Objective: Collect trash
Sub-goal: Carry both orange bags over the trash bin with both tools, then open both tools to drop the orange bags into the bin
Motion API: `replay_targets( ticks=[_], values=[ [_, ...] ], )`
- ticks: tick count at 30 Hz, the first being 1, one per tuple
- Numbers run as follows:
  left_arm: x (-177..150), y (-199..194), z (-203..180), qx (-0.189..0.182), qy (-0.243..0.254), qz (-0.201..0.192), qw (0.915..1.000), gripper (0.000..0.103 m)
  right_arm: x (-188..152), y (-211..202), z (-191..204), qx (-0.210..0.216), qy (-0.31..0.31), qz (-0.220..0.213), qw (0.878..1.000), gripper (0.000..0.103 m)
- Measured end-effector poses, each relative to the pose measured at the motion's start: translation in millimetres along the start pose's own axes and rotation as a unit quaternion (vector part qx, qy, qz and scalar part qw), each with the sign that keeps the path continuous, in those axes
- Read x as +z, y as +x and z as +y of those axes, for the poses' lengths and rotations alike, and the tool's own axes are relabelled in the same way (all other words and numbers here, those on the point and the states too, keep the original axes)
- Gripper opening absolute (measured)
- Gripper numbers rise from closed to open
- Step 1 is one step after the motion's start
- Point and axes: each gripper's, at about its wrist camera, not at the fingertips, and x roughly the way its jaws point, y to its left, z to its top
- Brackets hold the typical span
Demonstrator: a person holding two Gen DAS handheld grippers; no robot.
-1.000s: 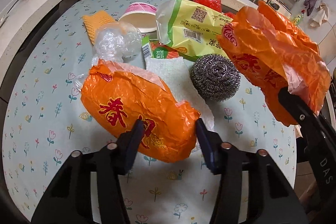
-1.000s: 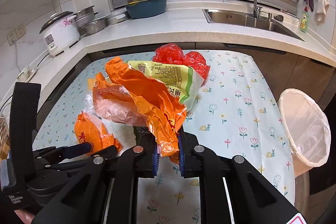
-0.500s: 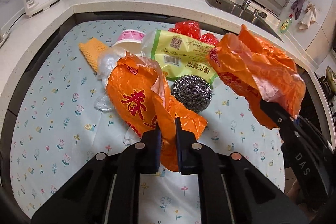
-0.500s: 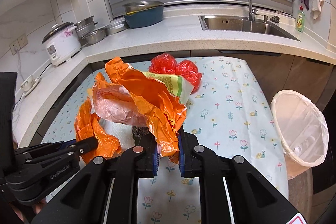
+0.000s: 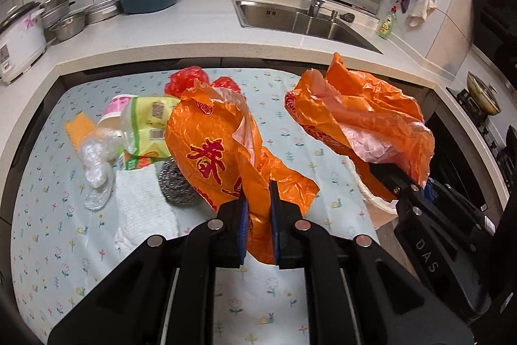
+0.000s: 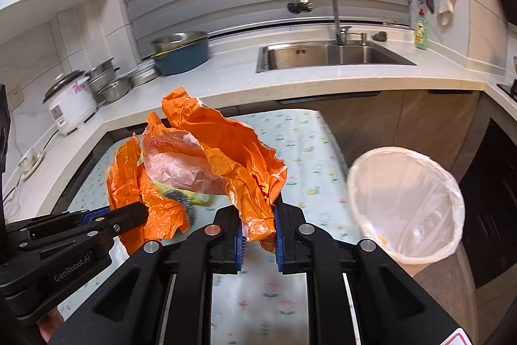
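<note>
On the table [image 5: 45, 248], the paper towel [image 5: 142, 209] lies just left of the steel scourer [image 5: 176, 186], with the snack packet [image 5: 148, 125] behind both and the cup [image 5: 113, 115] at the packet's left. The waste bin [image 6: 407, 202] stands off the table's right edge. The counter [image 6: 232, 76] runs behind the table, the sink [image 6: 326, 54] set in it at right

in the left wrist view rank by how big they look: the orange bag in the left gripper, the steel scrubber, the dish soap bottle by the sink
1. Orange bag, by far the largest, though it hangs right at the camera.
2. Steel scrubber, partly hidden behind the bag.
3. Dish soap bottle, smallest, but it stands far back on the counter, so its true size is unsure.
</note>
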Motion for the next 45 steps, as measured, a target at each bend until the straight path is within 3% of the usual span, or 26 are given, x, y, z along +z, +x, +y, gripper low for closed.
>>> replay_targets(
  ticks=[11,23,32,35,37,45],
  values=[
    [11.1,32.8,-94.8,-0.052,0.074,0.009,0.9959,0.011,7.6,-5.4,-88.0,-0.063,0.040,-0.009,0.997,0.013],
    [29.8,77.4,-167.9,-0.117,0.136,0.013,0.9838,0.011,7.6,11.2,-168.1,-0.132,0.082,0.003,0.988,0.013],
    [40.6,116.2,-188.8,-0.164,0.134,0.050,0.9761,0.015,5.2,31.0,-199.3,-0.152,0.099,0.023,0.983,0.013],
    [41.8,121.6,-192.0,-0.161,0.133,0.048,0.9769,0.020,7.0,35.2,-202.6,-0.156,0.100,0.025,0.982,0.019],
    [42.1,121.6,-191.7,-0.153,0.130,0.044,0.9786,0.032,8.8,36.2,-203.9,-0.158,0.100,0.021,0.982,0.022],
    [44.0,121.4,-179.1,-0.136,0.115,0.038,0.9834,0.038,11.4,35.3,-202.0,-0.157,0.097,0.014,0.983,0.028]
  ],
)
